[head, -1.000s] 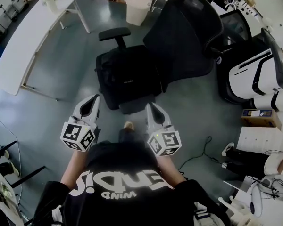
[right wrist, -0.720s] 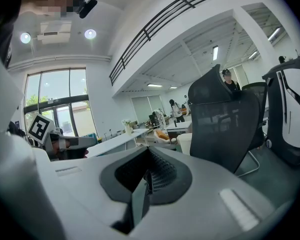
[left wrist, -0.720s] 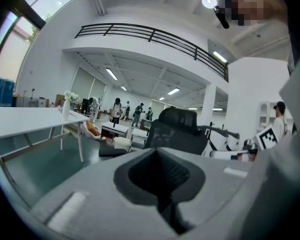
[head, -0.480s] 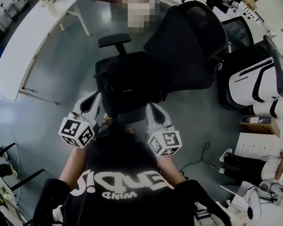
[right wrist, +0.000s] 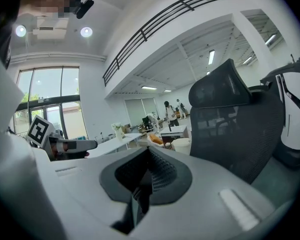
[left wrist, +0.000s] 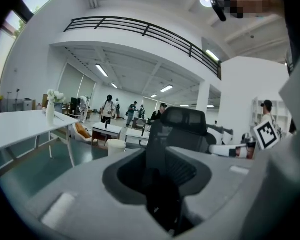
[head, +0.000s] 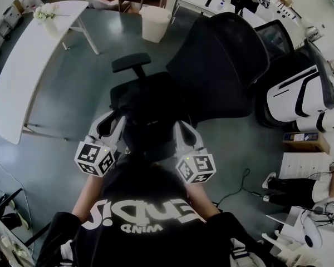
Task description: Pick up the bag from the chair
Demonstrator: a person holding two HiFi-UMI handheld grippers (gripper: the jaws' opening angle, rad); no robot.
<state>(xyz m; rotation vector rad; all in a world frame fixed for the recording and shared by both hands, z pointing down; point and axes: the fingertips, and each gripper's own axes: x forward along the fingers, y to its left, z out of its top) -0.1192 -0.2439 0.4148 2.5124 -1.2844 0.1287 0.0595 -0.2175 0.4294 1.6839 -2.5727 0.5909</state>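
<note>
A black bag (head: 150,109) lies on the seat of a black office chair (head: 222,60), hard to tell apart from the dark seat. My left gripper (head: 112,119) reaches the seat's front left corner. Its jaws have just been opening; a narrow gap shows between them in the left gripper view (left wrist: 162,199), with nothing gripped. My right gripper (head: 183,129) is at the seat's front right corner, and its jaws look shut and empty (right wrist: 139,196). The chair's mesh back (right wrist: 235,129) fills the right of the right gripper view.
A long white table (head: 28,65) runs along the left. A white bin (head: 156,24) stands behind the chair. White-and-black machines (head: 300,93) and a cardboard box (head: 306,141) stand to the right, with a cable (head: 242,179) on the floor. People stand far off (left wrist: 109,109).
Both grippers have moved forward, from short of the chair to either side of the seat's front edge. The chair now sits closer in the head view.
</note>
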